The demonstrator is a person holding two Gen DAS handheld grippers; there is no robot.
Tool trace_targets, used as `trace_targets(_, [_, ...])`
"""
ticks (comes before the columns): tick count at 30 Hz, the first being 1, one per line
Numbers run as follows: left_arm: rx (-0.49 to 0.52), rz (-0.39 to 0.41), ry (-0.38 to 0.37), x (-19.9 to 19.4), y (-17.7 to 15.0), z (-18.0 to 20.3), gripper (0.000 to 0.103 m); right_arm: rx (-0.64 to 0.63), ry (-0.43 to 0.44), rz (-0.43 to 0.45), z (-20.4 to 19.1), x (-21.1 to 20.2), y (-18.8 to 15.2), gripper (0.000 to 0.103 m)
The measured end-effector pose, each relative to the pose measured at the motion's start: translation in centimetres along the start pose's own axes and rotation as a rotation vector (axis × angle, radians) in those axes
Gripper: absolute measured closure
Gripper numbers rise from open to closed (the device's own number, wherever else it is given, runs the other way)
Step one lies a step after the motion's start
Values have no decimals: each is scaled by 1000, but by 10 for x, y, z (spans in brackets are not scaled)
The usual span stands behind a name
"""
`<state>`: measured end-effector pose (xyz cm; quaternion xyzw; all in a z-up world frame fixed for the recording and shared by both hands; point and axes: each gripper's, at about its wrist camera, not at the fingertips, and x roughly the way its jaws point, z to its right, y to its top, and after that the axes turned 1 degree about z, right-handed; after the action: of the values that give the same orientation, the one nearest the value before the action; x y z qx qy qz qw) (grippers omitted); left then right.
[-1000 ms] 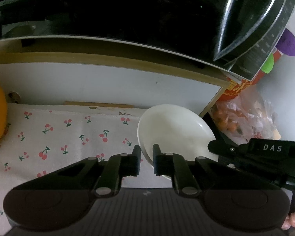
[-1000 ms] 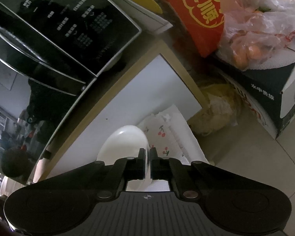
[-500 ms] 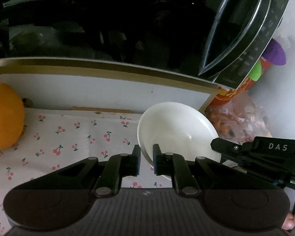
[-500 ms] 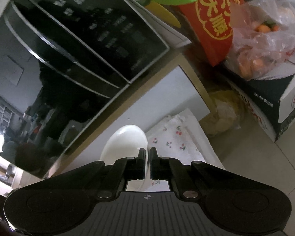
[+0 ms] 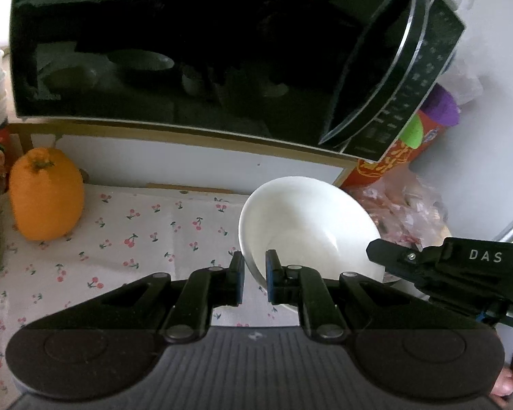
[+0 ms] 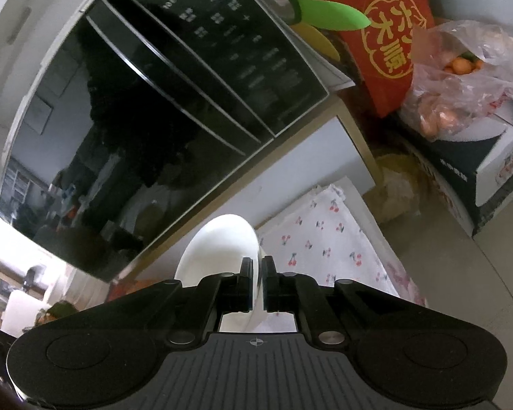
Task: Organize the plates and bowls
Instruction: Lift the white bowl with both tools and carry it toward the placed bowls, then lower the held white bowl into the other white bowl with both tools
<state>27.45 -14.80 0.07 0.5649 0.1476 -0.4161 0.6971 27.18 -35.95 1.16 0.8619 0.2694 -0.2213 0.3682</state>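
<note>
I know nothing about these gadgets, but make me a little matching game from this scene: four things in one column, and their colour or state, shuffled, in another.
Things:
1. bowl
2. big citrus fruit
3. cloth
4. left gripper

States:
A. white with a red cherry print
B. orange, standing on the cloth
C. plain white, pinched at its rim from two sides
D. black, shut on the bowl's near rim

Pairs: 1-C, 2-B, 3-A, 4-D

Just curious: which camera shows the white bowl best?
The left wrist view: the white bowl shows its whole open inside. The right wrist view sees it edge-on, partly hidden behind the right gripper.
</note>
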Motion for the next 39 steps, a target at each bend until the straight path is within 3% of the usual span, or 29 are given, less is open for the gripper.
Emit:
trace_targets(24, [41, -80, -10, -80, -50, 4, 91, -43, -43, -106, -20, -79, -65, 94])
trace_targets(39, [3, -145, -13, -94, -104, -4, 91, -82, -75, -146, -8, -103, -116, 93])
